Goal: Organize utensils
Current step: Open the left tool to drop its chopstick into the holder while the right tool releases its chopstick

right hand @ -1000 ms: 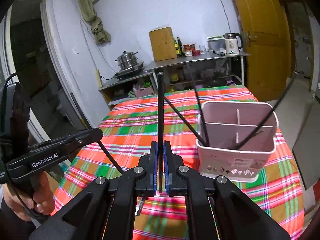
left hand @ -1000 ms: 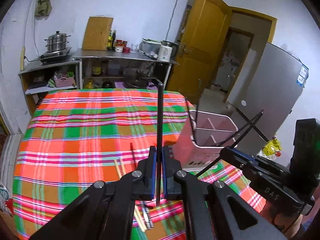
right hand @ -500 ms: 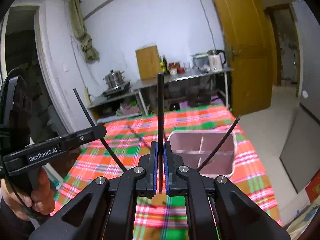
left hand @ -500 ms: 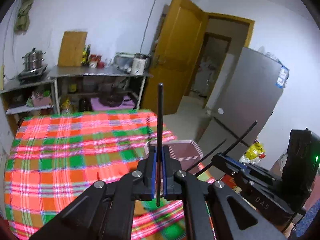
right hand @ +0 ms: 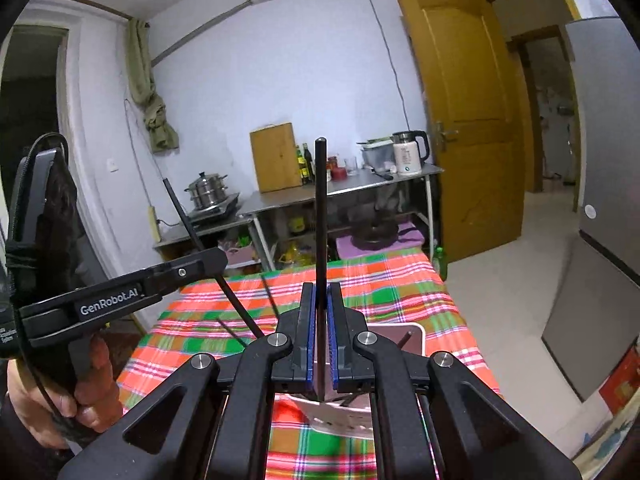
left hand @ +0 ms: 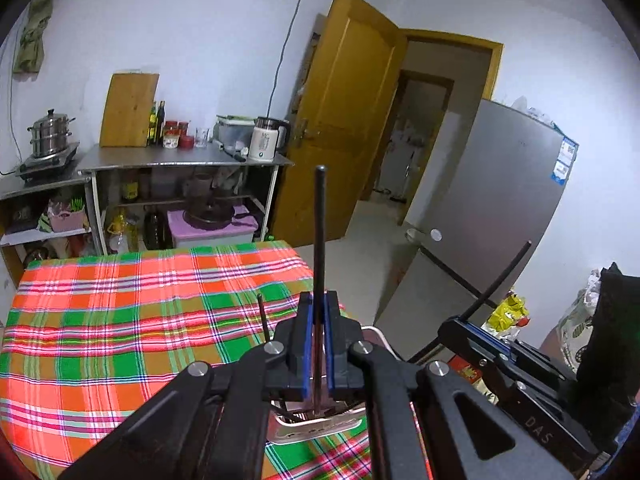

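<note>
My left gripper (left hand: 316,312) is shut on a black chopstick (left hand: 319,240) that stands upright between its pads. My right gripper (right hand: 320,300) is shut on another black chopstick (right hand: 320,220), also upright. Both hover just above the pink utensil holder (left hand: 320,430), mostly hidden under the jaws; its rim also shows in the right wrist view (right hand: 416,336). Other black chopsticks (left hand: 262,316) stick out of the holder. The right gripper appears at the right of the left wrist view (left hand: 460,324), the left gripper at the left of the right wrist view (right hand: 208,260).
The table has a red, green and orange plaid cloth (left hand: 120,320). Behind it stands a metal shelf (left hand: 180,160) with a kettle, jars and a cutting board. A steamer pot (left hand: 50,136) sits at the left. A grey fridge (left hand: 500,200) and an open door (left hand: 340,120) are at the right.
Both grippers have moved in over the utensil holder, which is now right below the jaws. The loose chopsticks on the cloth have left the view.
</note>
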`<action>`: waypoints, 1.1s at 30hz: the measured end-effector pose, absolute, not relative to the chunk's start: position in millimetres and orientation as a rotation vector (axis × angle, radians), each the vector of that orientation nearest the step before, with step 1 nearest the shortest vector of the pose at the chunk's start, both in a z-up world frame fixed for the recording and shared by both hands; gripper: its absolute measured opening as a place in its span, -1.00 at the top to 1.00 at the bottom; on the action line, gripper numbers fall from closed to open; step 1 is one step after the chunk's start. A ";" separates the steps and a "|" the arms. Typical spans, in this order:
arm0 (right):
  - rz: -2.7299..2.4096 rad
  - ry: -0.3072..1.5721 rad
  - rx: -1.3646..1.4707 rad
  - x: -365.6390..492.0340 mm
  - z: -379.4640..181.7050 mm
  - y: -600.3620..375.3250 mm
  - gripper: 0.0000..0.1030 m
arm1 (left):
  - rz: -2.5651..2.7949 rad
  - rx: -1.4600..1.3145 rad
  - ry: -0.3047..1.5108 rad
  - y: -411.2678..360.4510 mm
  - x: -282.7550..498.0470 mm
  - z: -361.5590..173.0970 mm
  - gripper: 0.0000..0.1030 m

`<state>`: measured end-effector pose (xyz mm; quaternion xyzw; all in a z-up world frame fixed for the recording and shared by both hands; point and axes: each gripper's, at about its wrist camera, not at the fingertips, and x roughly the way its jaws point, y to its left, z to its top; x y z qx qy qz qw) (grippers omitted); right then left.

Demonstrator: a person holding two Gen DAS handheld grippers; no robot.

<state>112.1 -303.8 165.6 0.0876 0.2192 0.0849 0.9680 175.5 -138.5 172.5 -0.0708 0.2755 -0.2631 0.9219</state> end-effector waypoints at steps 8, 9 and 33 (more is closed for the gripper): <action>0.157 0.512 0.164 129.0 137.5 -299.2 0.90 | -0.527 -0.139 0.635 -146.8 195.5 136.2 0.89; 0.158 0.519 0.162 130.0 134.3 -299.8 0.90 | -0.527 -0.138 0.644 -147.9 196.9 132.6 0.89; 0.179 0.501 0.148 107.5 136.4 -298.3 0.81 | -0.525 -0.161 0.586 -119.1 165.3 143.5 0.55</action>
